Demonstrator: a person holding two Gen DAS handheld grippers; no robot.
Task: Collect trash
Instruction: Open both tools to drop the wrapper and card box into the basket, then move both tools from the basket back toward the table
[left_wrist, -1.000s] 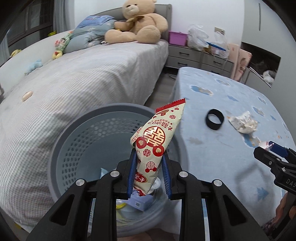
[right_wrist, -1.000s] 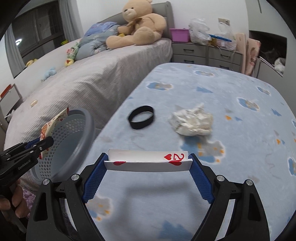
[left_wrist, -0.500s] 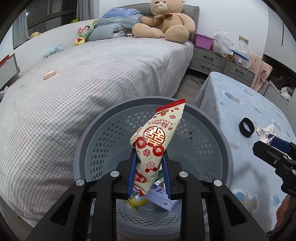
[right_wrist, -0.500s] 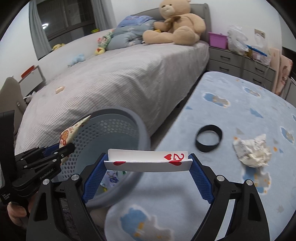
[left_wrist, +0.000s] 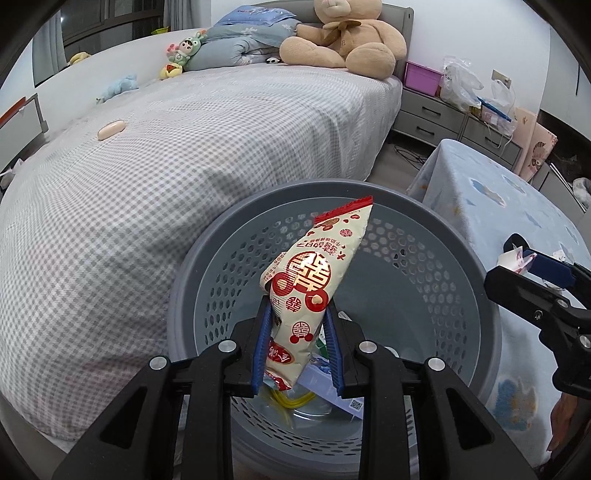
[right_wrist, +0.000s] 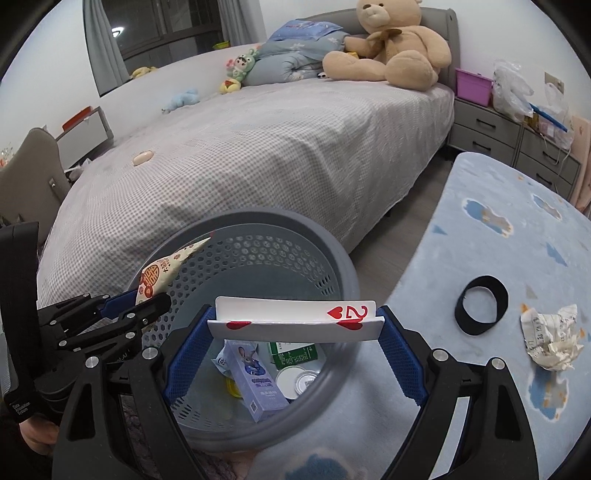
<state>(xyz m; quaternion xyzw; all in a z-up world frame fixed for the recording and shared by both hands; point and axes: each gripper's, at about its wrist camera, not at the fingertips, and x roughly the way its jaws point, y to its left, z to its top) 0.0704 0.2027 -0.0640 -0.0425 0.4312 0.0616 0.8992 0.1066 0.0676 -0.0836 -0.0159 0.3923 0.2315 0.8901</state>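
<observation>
1. Holding trash over the grey basket (left_wrist: 461, 236), both tools were loaded: the left tool (left_wrist: 297, 345) pinched a snack wrapper (left_wrist: 314, 280); the right tool (right_wrist: 295, 332), jaws wide, gripped a playing card (right_wrist: 295, 321) by its ends.
2. Boxes and lids already lay inside the basket.
3. Neither item had dropped yet.
4. A crumpled paper (right_wrist: 552, 343) and black ring (right_wrist: 480, 304) remained on the blue tabletop (right_wrist: 517, 229), right of the basket.
5. A checked bed (right_wrist: 258, 155) stood behind, a teddy bear (right_wrist: 395, 48) at its far end.

A home bedroom: a bed (left_wrist: 207, 155) with a teddy bear (left_wrist: 343, 33), grey drawers (right_wrist: 480, 129).
</observation>
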